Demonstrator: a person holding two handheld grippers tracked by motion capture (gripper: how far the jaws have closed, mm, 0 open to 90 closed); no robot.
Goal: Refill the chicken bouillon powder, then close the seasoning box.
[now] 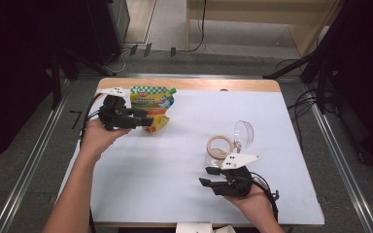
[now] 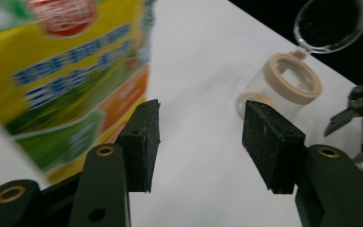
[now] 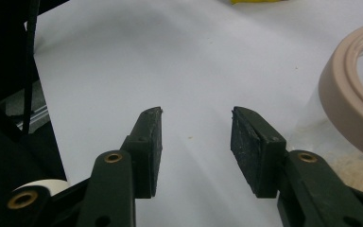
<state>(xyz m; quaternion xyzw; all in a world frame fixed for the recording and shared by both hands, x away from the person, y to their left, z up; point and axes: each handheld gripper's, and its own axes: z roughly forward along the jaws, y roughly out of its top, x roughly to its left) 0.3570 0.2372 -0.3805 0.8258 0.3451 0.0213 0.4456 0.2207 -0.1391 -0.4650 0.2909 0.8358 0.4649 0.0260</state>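
Left claw gapes wide beside the pouch, ready to grab; right claw waits wide near the jar.

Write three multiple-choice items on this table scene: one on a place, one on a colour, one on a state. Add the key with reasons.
1. Where does the pouch stand?
A. far left of the table
B. near right corner
C. on the floor

2. What colour is the rim of the clear jar?
A. blue
B. beige
C. black

3. How are the left tongs?
A. shut on the jar
B. shut on the pouch
C. open, holding nothing

Key: 1 A, the pouch stands at the far left beside the left tongs. 2 B, the rim shows beige in both gripper views. 3 C, bare table shows between the pads.
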